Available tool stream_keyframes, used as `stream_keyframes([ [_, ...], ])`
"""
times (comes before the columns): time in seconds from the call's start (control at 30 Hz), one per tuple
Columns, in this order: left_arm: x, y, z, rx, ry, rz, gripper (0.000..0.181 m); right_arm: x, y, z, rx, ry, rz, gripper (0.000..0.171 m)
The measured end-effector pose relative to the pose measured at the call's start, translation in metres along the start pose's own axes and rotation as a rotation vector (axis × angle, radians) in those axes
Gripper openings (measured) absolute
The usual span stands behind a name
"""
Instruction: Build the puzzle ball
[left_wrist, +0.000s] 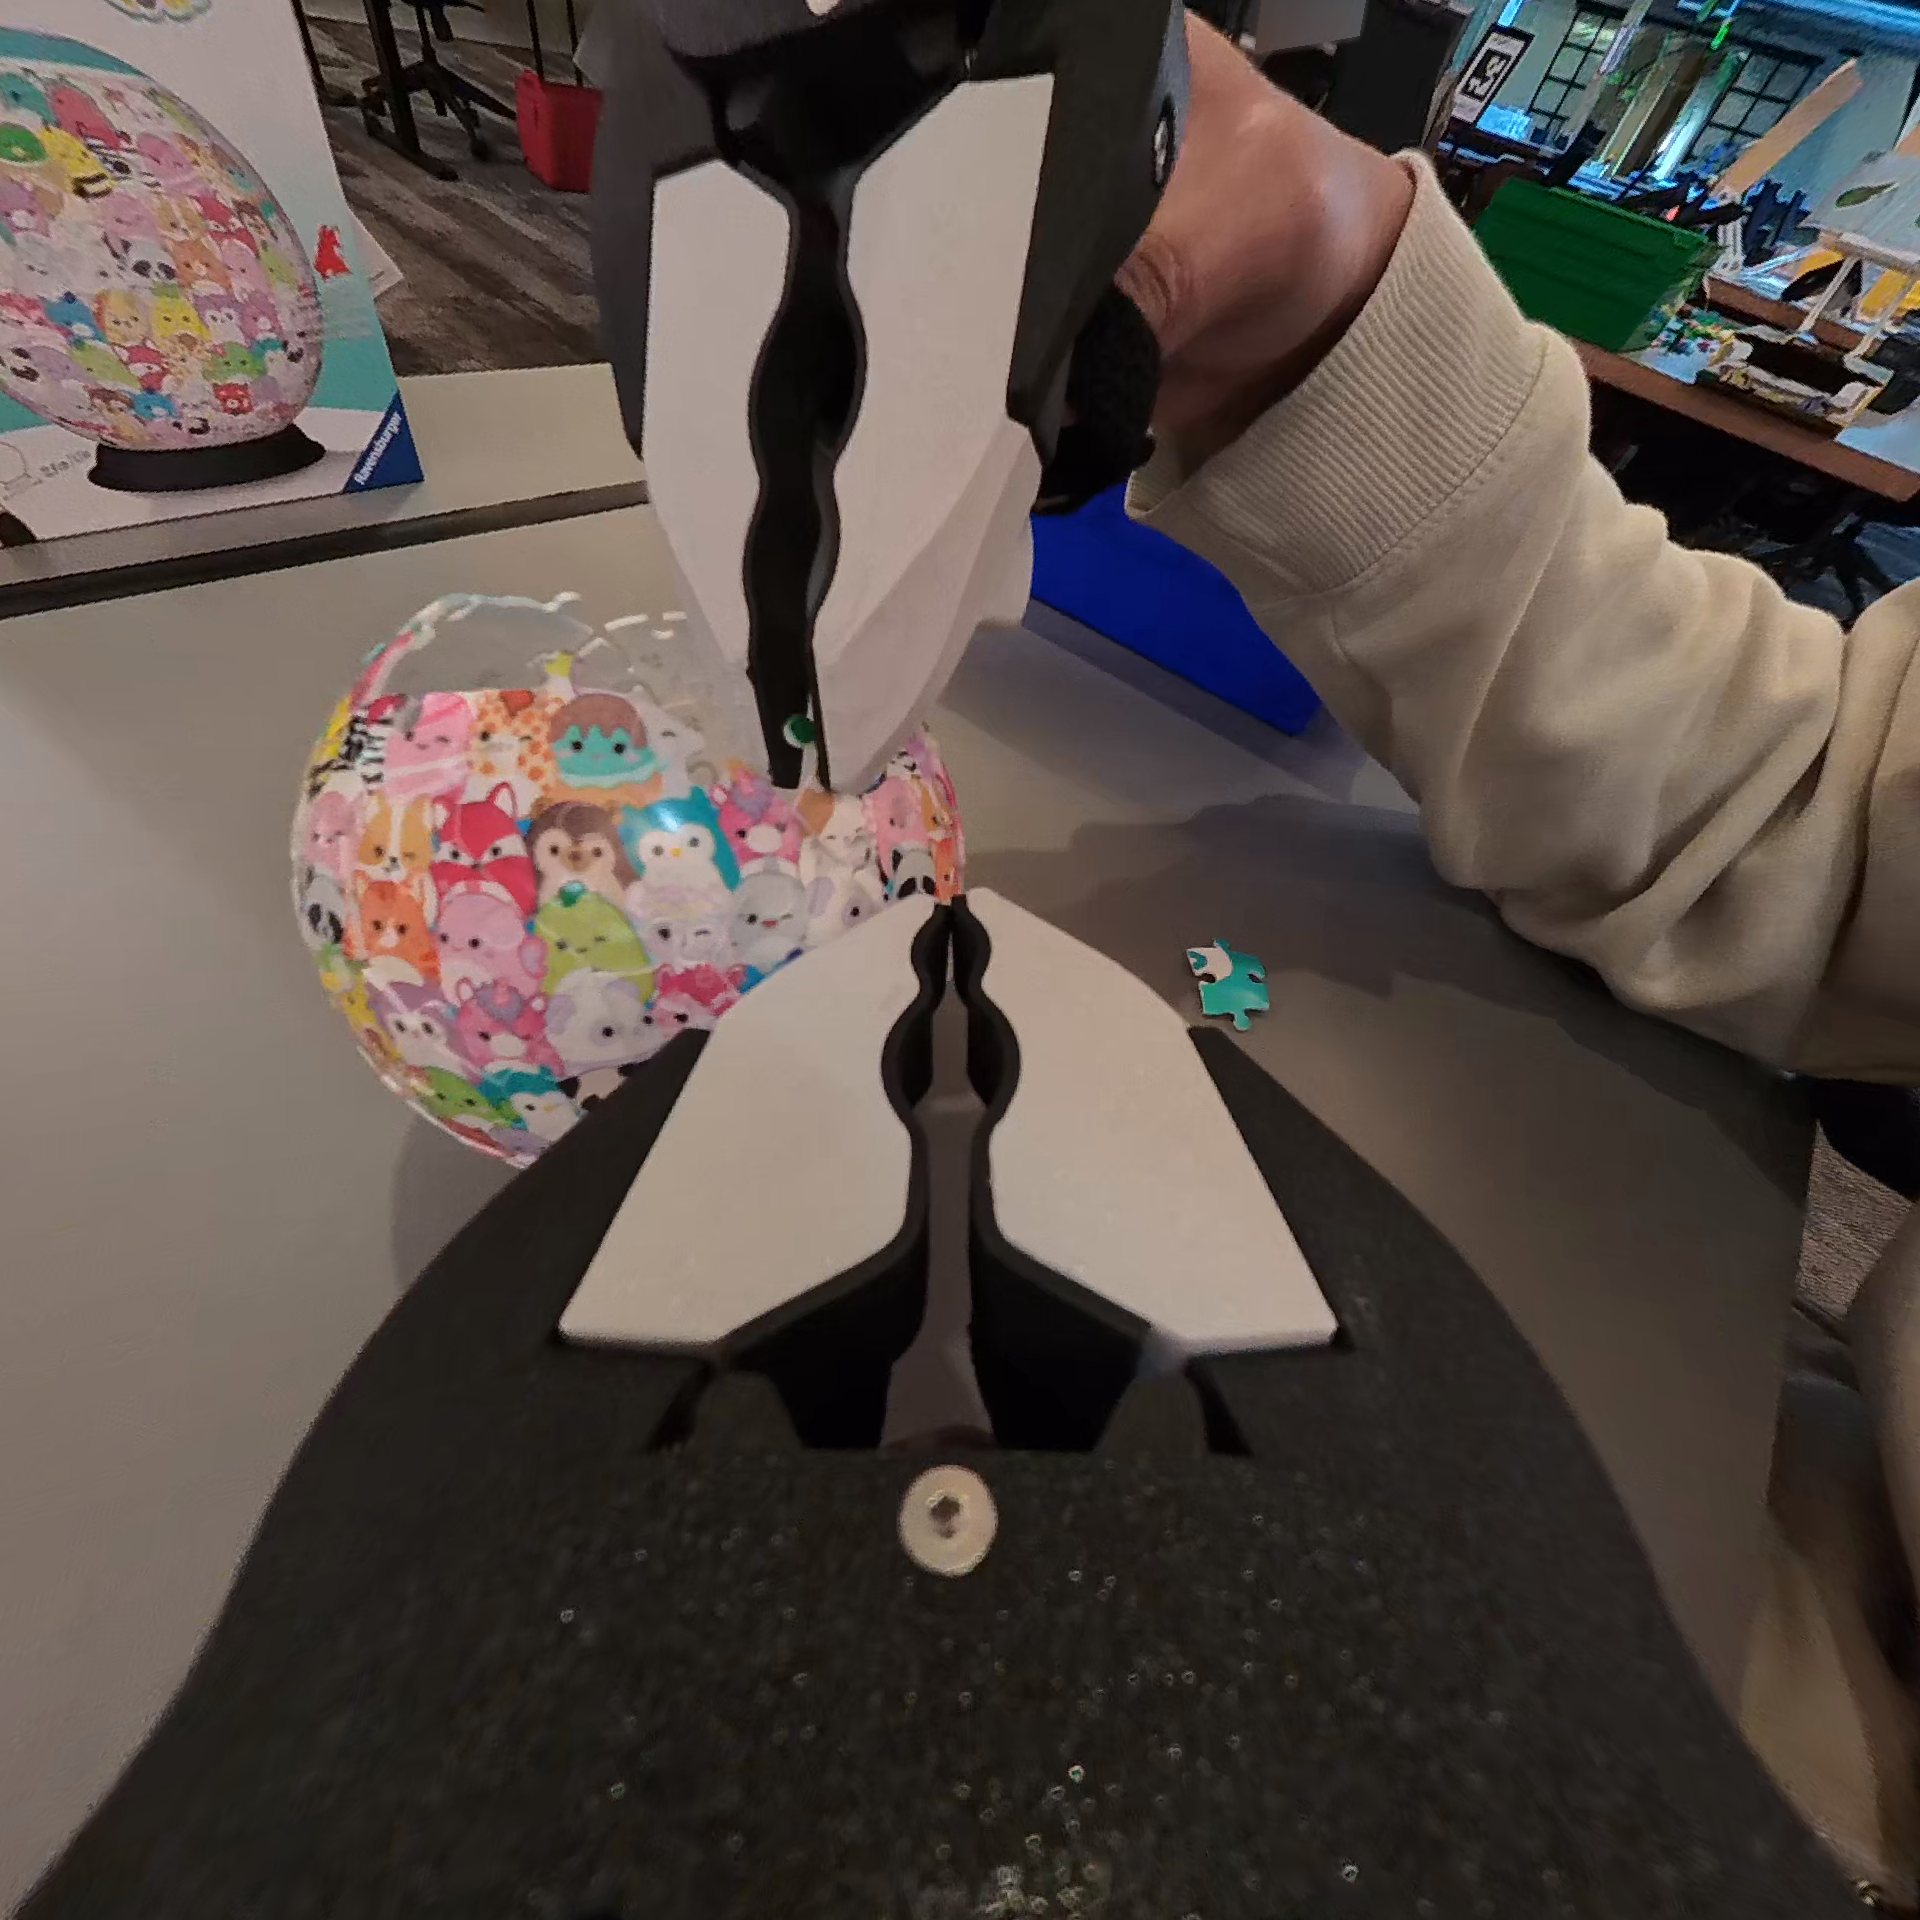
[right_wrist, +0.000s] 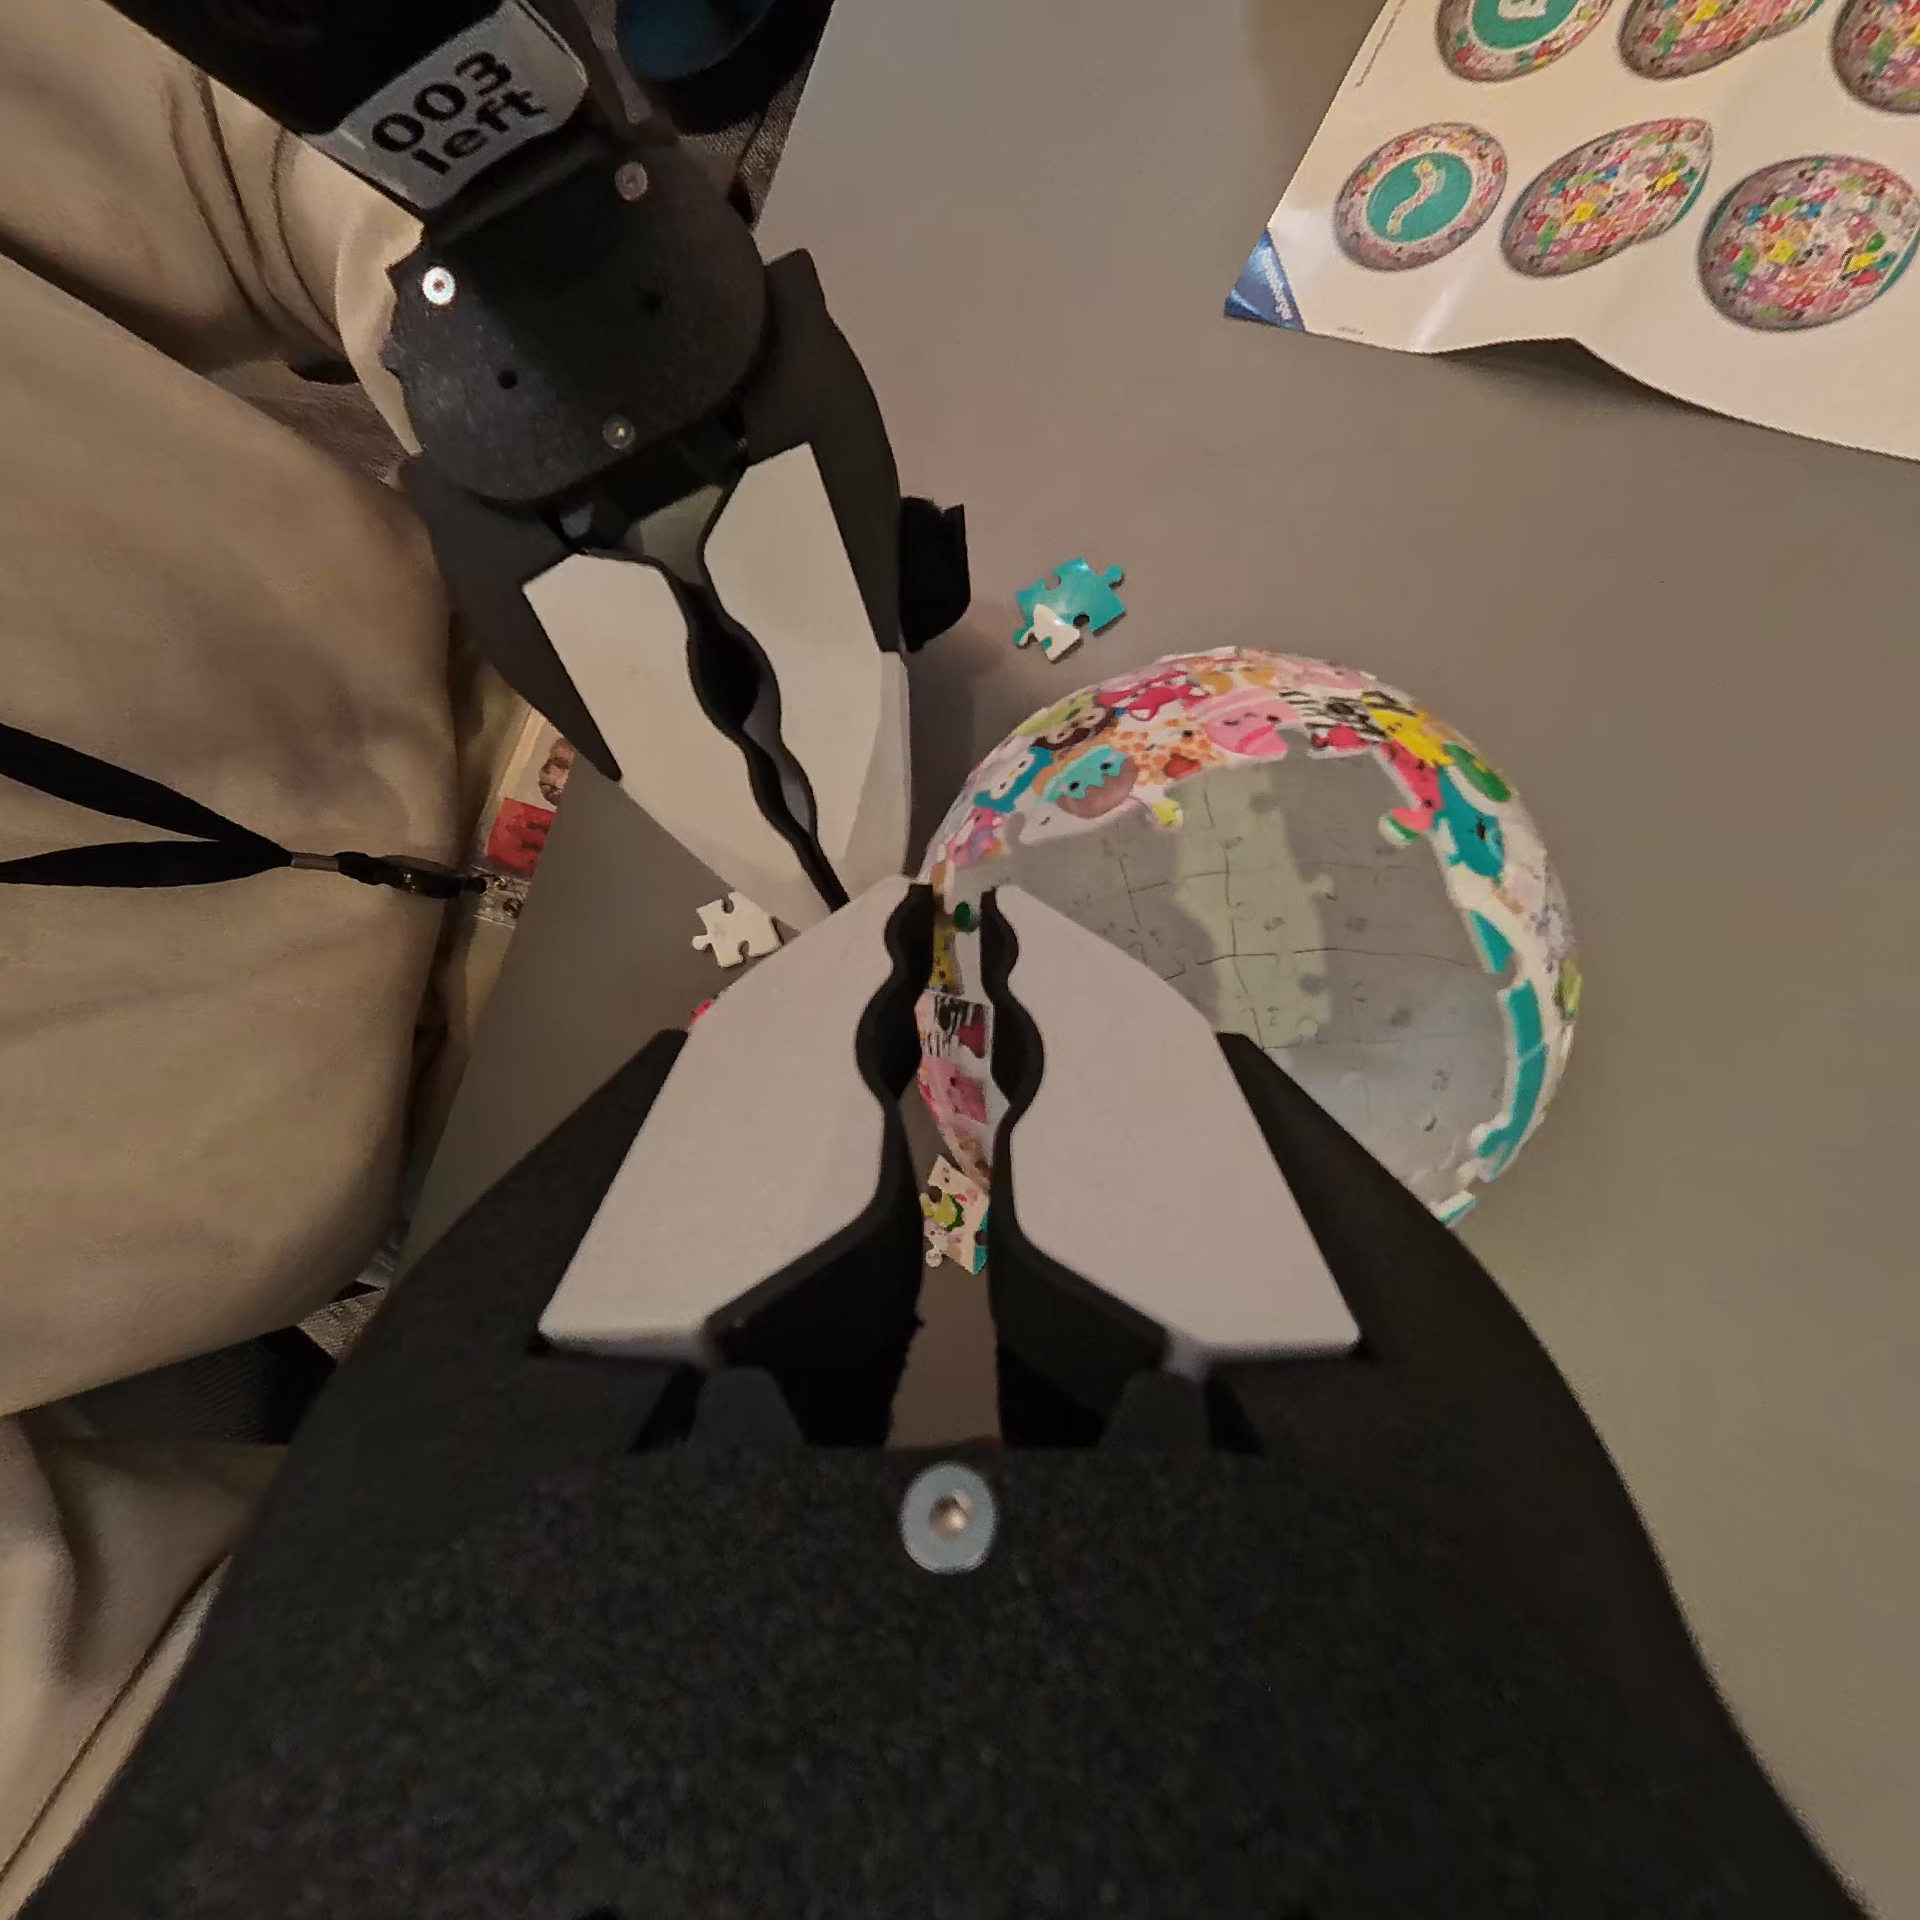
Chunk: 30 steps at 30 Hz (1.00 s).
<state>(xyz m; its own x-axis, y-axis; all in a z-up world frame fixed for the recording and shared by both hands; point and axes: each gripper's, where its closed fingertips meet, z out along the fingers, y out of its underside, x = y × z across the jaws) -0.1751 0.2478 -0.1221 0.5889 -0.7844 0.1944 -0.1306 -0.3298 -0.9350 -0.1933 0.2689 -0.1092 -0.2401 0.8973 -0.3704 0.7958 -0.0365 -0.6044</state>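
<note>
Grey desk (left_wrist: 156, 935) lies open left of the half-built, colourful puzzle ball (left_wrist: 540, 894); left gripper (left_wrist: 948, 914) fingers pressed together, right gripper (left_wrist: 800, 774) fingers narrow, pinching a puzzle piece (left_wrist: 798, 729).

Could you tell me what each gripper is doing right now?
Left gripper: closed, nothing visible in it.
Right gripper: closed on a piece at the ball rim.

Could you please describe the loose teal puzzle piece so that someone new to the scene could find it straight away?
Start at the colourful, half-built puzzle ball on the grey table. Beside it, apart from the ball, a single puzzle piece lies flat on the table. It is teal with a white patch, unlike the plain white piece nearby.
</note>
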Motion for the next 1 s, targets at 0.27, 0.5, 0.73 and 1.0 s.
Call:
stream_keyframes([
  [0.27,-0.0015,-0.0026,0.0003,0.008,-0.01,0.013,0.0,0.0016,0.001,-0.0007,0.002,0.008,0.004,0.009],
  [0.5,-0.003,-0.0037,-0.0001,0.012,-0.018,0.007,0.0,0.0029,0.0015,-0.0009,0.003,0.01,0.007,0.009],
  [0.73,-0.0031,-0.0055,0.0011,0.017,-0.028,0.029,0.0,0.0031,0.0012,-0.0004,0.003,0.013,0.0,0.009],
  [1.0,-0.0046,-0.007,-0.0003,0.026,-0.029,0.016,0.0,0.0026,0.0096,-0.0086,-0.015,0.027,-0.01,0.021],
])
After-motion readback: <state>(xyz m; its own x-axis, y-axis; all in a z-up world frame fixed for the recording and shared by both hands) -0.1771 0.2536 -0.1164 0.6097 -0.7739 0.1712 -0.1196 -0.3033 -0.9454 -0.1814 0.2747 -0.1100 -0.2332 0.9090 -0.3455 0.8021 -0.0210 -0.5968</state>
